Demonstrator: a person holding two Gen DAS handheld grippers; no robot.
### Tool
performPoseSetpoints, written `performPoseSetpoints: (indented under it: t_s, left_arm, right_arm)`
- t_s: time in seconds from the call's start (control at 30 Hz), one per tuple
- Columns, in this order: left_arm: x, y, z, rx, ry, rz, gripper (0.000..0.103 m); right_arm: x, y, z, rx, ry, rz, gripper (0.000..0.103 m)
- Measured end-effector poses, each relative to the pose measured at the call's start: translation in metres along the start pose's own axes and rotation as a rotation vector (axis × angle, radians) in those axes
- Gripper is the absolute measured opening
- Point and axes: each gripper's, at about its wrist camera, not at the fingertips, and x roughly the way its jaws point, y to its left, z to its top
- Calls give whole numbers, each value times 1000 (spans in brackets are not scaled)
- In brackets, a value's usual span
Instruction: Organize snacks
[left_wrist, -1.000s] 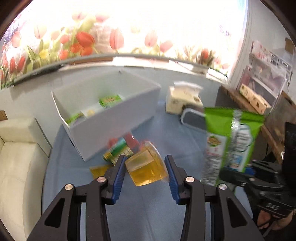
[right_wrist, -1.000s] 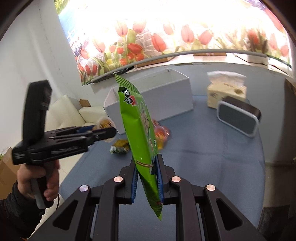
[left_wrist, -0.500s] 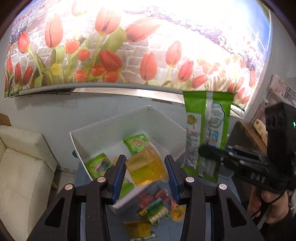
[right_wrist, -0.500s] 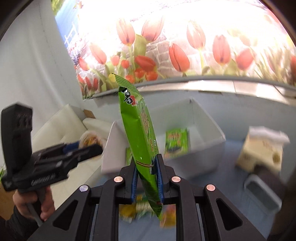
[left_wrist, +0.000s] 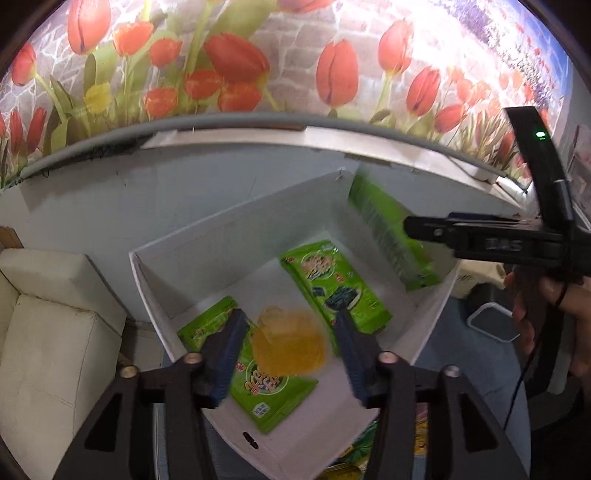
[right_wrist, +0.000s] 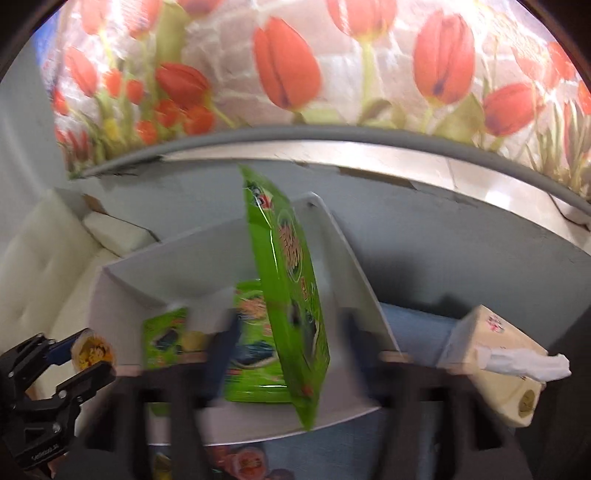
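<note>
Both tools over the white box (left_wrist: 207, 240). Left tool (left_wrist: 288, 343) jaws just opened, now part-way wide; the orange jelly cup (left_wrist: 288, 347) is blurred between the pads, clear of both, above a green packet on the box floor. Right tool (right_wrist: 291, 354) jaws just sprang wide; the green seaweed snack bag (right_wrist: 291, 306) stands on edge between them, untouched, above the box's right end. Tissue box (right_wrist: 491, 354) on the counter right of the white box.
</note>
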Motion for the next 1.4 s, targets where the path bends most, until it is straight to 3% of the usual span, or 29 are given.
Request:
performPoseSetpoints:
  t_s: [0.03,0.1,0.23,0.5,0.77,0.97,1.07,1.23,1.4]
  left_arm:
    - [2,1,-2,-2,-9,1,78]
    - [2,4,-3,-10,-29,19,92]
    - [-2,4,-2,-14,-44,25,100]
    - [-25,-8,-6,10,-69,27,101]
    - [-60,-24,-19,29,-87,57,103]
    - [-103,-31,-37,19,-130,37,103]
    - [-128,-36,-52,19,-160,37,103]
    - [-166,-45,-96,41,-186,11,103]
    - [-194,-52,-142,37,-197,25,103]
  right_arm:
    - [-1,-1,-2,-4,-11,13,94]
    - [-1,-3,-8,-17,-36,-3,95]
    - [-12,-5,-20,-24,-76,-1,100]
    - [-46,9,-42,-58,-187,15,103]
    - [-83,18,-73,-49,-236,21,103]
    - [-112,27,-119,-36,-307,30,103]
    - [-117,33,-151,-40,-272,-16,103]
    - [-116,33,-204,-34,-245,-14,103]
    - [-100,27,-241,2,-160,-11,103]
